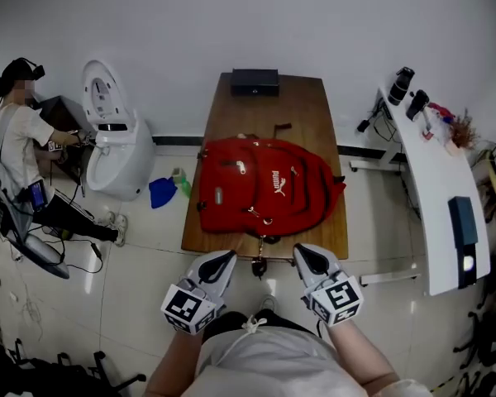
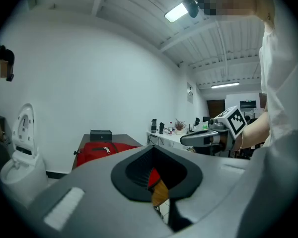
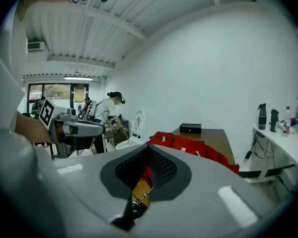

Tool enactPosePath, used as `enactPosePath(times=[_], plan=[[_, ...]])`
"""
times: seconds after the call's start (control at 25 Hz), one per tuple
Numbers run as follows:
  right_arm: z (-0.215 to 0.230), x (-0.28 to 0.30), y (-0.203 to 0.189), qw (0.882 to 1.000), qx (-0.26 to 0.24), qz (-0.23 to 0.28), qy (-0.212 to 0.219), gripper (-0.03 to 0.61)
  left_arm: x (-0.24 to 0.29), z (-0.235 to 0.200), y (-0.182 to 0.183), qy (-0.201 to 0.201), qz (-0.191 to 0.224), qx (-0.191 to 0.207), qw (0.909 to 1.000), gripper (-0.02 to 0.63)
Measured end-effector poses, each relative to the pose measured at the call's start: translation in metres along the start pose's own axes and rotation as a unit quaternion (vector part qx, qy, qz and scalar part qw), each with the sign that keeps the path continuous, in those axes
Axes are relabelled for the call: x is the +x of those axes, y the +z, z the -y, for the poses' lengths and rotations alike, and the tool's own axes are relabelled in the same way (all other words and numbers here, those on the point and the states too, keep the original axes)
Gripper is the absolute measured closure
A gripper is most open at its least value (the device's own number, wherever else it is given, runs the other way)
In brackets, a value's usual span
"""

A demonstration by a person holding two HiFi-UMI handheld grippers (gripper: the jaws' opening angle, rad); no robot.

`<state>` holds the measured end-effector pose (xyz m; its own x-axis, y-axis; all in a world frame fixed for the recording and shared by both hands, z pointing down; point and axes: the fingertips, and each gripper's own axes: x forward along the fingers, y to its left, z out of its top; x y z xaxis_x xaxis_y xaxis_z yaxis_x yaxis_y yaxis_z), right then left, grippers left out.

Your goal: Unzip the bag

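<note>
Head view: red fabric backpack [image 1: 264, 187] at wooden counter [image 1: 306, 98] near edge; left gripper [image 1: 221, 260], right gripper [image 1: 306, 256] both closed, empty. Pin fabric, pull metal slider [image 1: 241, 167] steadily.

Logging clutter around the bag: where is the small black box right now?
In the head view, the black box sits at the far edge of the wooden table, beyond the red backpack and not touching it.
</note>
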<state>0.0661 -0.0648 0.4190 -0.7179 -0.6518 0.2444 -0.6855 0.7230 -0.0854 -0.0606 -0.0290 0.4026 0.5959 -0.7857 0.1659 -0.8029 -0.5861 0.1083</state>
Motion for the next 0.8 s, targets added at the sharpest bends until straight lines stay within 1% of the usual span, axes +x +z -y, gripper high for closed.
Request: enactPosePath(times=[0.12,0.24,0.32,0.52,0.6,0.72,0.8], plan=[[0.011,0.024,-0.005,1.0,0.015,-0.016,0.001,0.571,0.014,-0.023,-0.003,0.005,-0.012,-0.009,0.9999,0.607],[0.015,0.039,-0.012,0.999,0.019,-0.035,-0.004,0.571,0.026,-0.042,-0.012,0.003,-0.024,-0.019,0.9995,0.607],[0.019,0.048,-0.018,0.998,0.027,-0.047,-0.011,0.571,0.034,-0.052,-0.02,-0.005,-0.036,-0.024,0.999,0.607],[0.027,0.072,-0.04,0.994,0.058,-0.096,-0.009,0.571,0.054,-0.07,-0.05,-0.04,-0.092,-0.029,0.9945,0.607],[0.029,0.082,-0.058,0.989,0.072,-0.128,-0.007,0.56,0.064,-0.076,-0.062,-0.052,-0.105,-0.025,0.9928,0.607],[0.021,0.103,-0.095,0.978,0.082,-0.191,0.01,0.54,0.081,-0.084,-0.086,-0.075,-0.129,-0.007,0.9887,0.607],[0.011,0.115,-0.119,0.97,0.084,-0.229,0.023,0.5,0.091,-0.088,-0.102,-0.088,-0.143,-0.01,0.9858,0.606]])
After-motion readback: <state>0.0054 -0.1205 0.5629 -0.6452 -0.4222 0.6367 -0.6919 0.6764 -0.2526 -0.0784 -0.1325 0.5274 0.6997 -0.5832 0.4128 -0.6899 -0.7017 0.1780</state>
